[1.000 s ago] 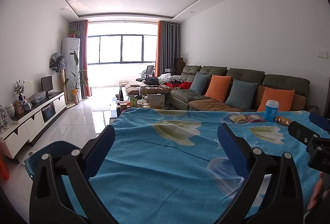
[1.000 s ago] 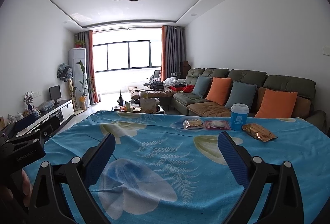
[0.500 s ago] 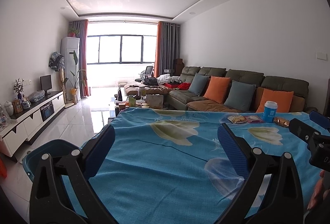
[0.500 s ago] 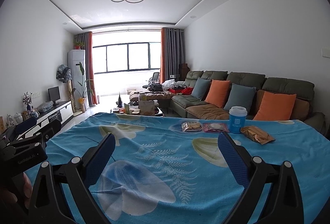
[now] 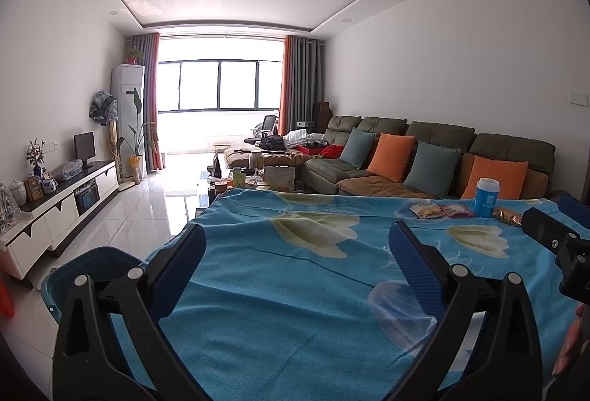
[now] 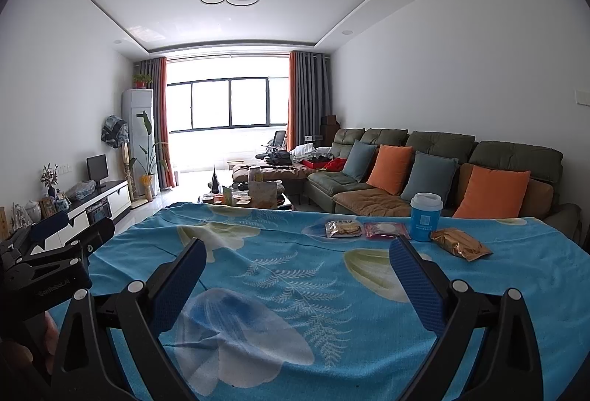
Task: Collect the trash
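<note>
At the far left, beside the table and low on the floor, sits a dark blue plastic bin point(image 5: 75, 270), partly hidden behind the left gripper point(image 5: 297, 240). That gripper hangs over the near left part of the blue flower-printed tablecloth point(image 5: 295, 290), its blue-padded jaws spread wide with nothing between them.

The right gripper point(image 6: 298, 255) hangs over the near middle of the cloth, its jaws likewise wide and empty.

The trash lies in a row at the far right of the table, well apart from both grippers, ahead and to the right of each. From left to right: a clear flat packet of biscuits point(image 6: 343, 228), its long axis running left-right; just beside it a flat pink-and-white wrapper point(image 6: 385, 230), also lying left-right; an upright blue paper cup with a white lid point(image 6: 426, 216); then a crinkled gold foil packet point(image 6: 460, 244), its long axis slanting from far left to near right.

Behind the table stands a dark green sofa with orange and grey-blue cushions point(image 6: 442, 172).
</note>
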Demonstrator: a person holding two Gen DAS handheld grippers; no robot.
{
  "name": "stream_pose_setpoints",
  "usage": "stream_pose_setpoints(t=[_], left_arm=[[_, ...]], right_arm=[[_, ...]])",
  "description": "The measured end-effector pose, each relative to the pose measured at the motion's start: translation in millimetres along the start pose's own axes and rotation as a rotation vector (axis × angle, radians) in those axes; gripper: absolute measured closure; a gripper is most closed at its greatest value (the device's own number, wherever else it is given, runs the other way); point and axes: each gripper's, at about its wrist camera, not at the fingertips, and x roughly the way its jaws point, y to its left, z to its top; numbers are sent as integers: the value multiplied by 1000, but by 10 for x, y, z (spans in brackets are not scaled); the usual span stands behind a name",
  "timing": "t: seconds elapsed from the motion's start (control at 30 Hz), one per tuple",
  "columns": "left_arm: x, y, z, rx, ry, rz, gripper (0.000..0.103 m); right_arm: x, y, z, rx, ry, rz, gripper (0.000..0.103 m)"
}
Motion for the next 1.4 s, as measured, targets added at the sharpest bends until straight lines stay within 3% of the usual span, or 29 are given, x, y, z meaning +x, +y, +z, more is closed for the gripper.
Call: stream_pose_setpoints(t=[1.4], left_arm=[[96, -37, -23, 17, 7, 10, 6]], right_arm=[[31, -8, -30, 11, 4, 0, 7]])
